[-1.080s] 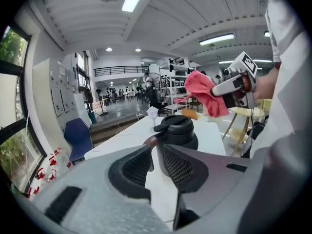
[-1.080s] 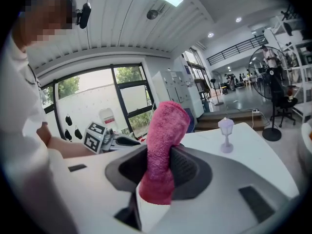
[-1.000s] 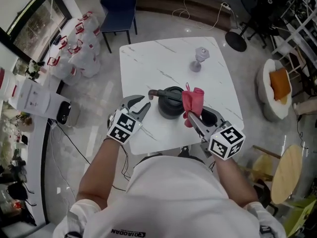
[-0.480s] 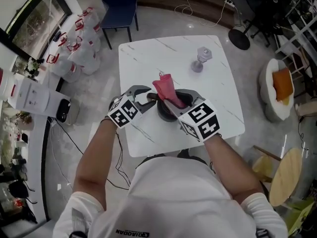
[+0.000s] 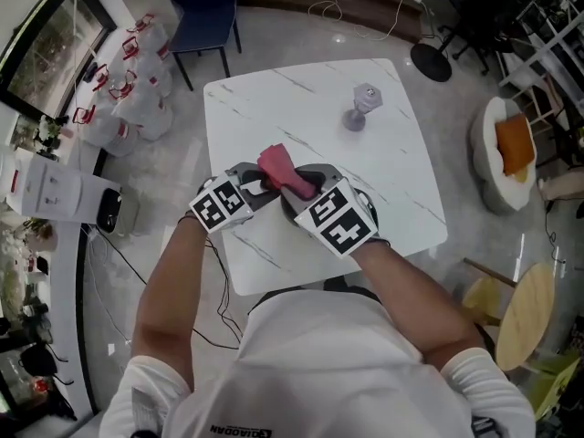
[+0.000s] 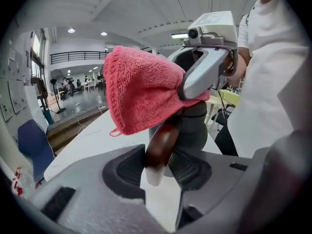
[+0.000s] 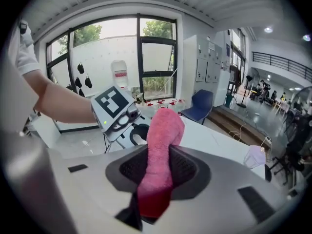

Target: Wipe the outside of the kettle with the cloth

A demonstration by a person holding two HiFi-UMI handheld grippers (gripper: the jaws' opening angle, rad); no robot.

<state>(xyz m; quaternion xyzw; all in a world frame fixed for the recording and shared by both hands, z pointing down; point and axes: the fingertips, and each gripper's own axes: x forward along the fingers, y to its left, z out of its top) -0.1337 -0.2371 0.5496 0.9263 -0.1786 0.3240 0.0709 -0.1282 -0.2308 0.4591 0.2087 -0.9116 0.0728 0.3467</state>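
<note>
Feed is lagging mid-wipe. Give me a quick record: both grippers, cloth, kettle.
left gripper: jaws just closing, pads on the handle
right gripper: shut on cloth
cloth: bunched, hanging over the handle's top end; contact with kettle body unclear
kettle: upright on table

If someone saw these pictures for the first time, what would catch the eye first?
The pink cloth stands out first, pinched in the right gripper and held over the dark kettle in the middle of the white table. Next comes the left gripper, whose jaws have just been closing on the kettle's brown handle. A glass stands alone at the table's far side.
</note>
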